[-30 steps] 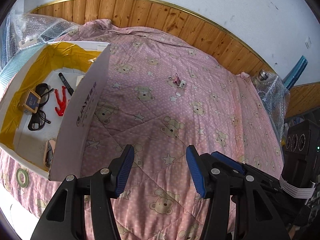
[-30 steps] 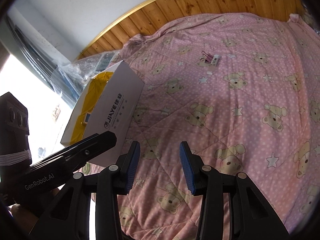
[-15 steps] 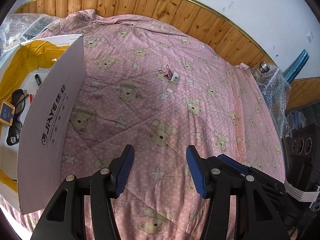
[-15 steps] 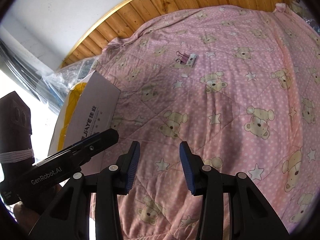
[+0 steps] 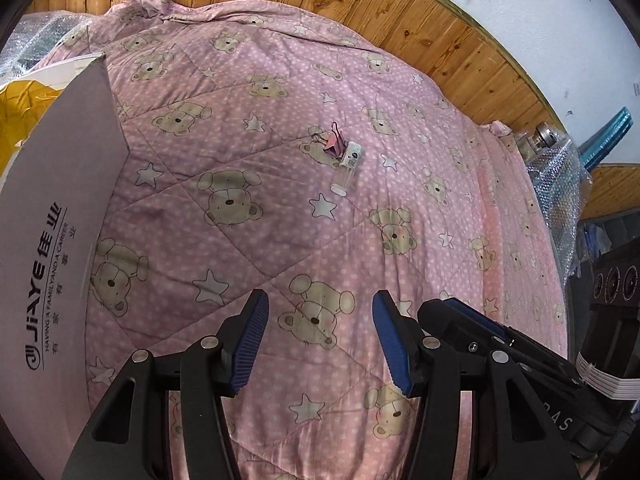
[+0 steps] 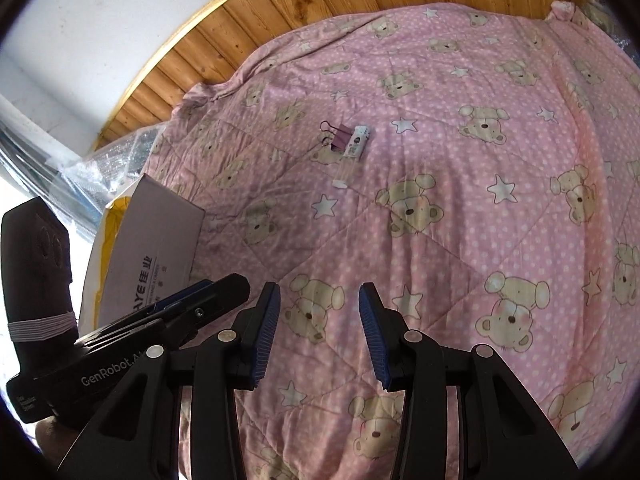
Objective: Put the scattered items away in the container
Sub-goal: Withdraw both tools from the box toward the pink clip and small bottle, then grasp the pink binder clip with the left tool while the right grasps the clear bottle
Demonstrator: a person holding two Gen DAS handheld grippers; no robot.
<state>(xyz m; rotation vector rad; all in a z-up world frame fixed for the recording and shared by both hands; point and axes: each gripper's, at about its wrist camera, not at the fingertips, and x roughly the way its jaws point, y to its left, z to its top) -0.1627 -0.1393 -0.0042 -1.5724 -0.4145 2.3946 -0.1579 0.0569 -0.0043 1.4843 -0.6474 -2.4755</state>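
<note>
A pink binder clip lies on the pink bear-print quilt, touching a small clear tube with a white printed cap. The cardboard box, white outside with a yellow lining, stands at the left; its inside is hidden by the raised flap. My left gripper is open and empty, well short of the two items. My right gripper is likewise open and empty, beside the left one.
Bubble wrap lies behind the box and at the quilt's right edge, where a metal cap shows. Wooden panelling backs the bed. Open quilt lies between the grippers and the items.
Both grippers have swung right and forward, away from the box and toward the clip and tube. The box's contents have left the left wrist view. Both stay open.
</note>
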